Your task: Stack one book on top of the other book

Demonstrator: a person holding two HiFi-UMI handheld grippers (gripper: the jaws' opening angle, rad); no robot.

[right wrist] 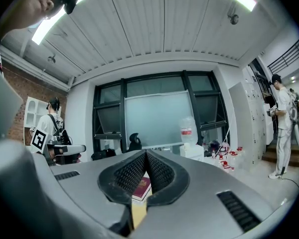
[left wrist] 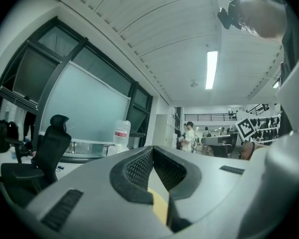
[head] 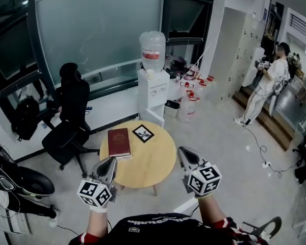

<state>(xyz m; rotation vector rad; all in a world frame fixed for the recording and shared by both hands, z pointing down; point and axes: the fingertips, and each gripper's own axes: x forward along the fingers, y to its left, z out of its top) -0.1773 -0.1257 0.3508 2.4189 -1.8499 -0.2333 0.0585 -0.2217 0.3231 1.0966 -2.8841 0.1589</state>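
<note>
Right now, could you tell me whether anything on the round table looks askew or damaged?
Nothing stands out: the red book lies flat near the table's left edge, and the black-framed card sits beside it, apart.

Round wooden tabletop (head: pixel 148 160), pale, on slim legs. Two items lie flat on it. Dark red book (head: pixel 119 142) at the left edge, long side running near to far, a pale edge showing at its near end. Just right of its far end, apart: a small black-bordered square card (head: pixel 143 133), turned diamond-wise.
</note>
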